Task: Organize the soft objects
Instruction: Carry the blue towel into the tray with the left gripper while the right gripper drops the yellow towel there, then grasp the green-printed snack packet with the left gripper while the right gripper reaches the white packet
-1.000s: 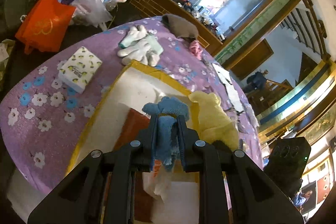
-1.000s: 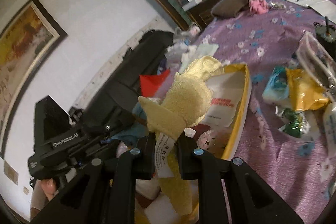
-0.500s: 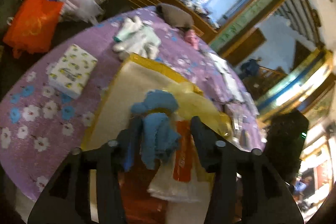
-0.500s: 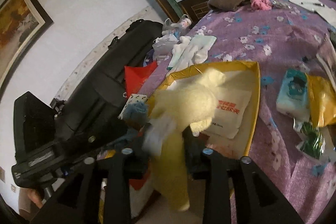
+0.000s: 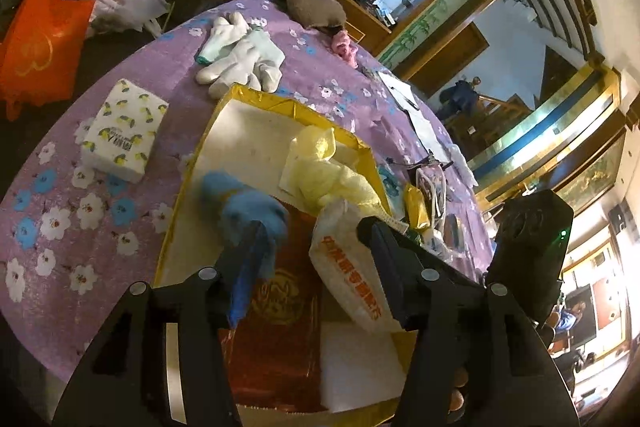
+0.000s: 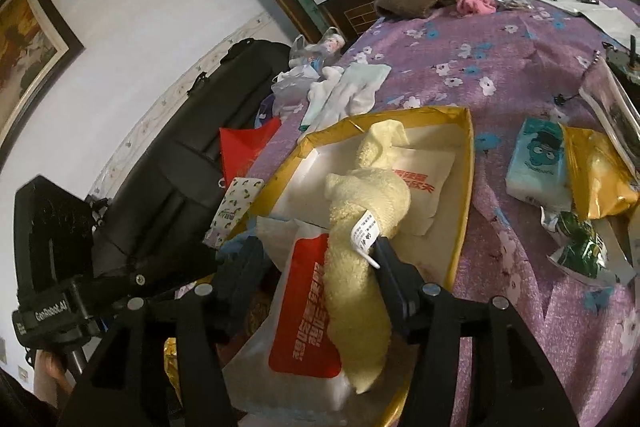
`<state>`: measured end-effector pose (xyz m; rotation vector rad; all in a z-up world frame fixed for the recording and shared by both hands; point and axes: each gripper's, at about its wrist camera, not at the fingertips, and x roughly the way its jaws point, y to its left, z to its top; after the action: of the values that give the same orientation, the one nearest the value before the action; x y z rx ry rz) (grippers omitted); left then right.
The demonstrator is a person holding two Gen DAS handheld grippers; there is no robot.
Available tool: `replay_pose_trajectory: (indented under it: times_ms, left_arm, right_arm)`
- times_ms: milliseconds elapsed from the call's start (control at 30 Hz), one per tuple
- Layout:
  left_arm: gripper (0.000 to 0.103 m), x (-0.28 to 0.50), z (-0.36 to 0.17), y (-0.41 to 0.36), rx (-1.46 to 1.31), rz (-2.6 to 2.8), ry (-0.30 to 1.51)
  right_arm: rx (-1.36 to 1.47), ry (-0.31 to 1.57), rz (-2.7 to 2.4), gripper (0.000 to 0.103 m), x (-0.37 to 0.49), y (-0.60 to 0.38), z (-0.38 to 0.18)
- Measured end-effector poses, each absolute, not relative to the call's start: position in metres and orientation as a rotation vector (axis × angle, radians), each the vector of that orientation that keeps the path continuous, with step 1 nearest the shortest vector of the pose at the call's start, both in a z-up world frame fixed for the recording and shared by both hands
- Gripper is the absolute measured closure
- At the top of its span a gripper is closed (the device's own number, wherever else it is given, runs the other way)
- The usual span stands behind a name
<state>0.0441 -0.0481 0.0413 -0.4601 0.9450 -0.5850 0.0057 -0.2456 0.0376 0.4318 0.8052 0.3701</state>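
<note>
A gold-rimmed box point(image 5: 236, 95) sits on the purple flowered tablecloth. In it lie a knotted blue towel point(image 5: 244, 211) and a knotted pale yellow towel point(image 5: 328, 175). My left gripper point(image 5: 312, 231) hangs over the box with its jaws opening; the blue towel rests against the left finger only and is not pinched. In the right wrist view the yellow towel point(image 6: 368, 203) lies in the box point(image 6: 464, 163) between the fingers of my right gripper point(image 6: 316, 247). Those jaws are opening too, and the towel leans on the right finger without being squeezed.
White gloves point(image 5: 240, 55), a brown cloth point(image 5: 308, 7) and a pink cloth point(image 5: 344, 47) lie beyond the box. A tissue pack point(image 5: 124, 131) sits left of it. Packets point(image 5: 348, 267) line the box floor. Wrappers and a blue tissue pack point(image 6: 536, 163) lie on its right.
Both grippers went from shut to open. The blue towel and the yellow towel dropped out of the jaws and now lie in the box.
</note>
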Motion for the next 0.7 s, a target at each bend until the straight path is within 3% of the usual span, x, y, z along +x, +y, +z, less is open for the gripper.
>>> replay_pose_trajectory:
  times_ms: [400,700]
  left_arm:
    - [0.048,0.024,0.051,-0.071,-0.454,-0.518,0.917]
    - [0.045,0.012,0.066,-0.101,-0.476,-0.446,0.857]
  right_arm:
    - [0.506,0.769,0.483,0.03,-0.014,-0.276,0.039]
    - [0.574,0.737,0.559,0.028,-0.033,-0.312,0.038]
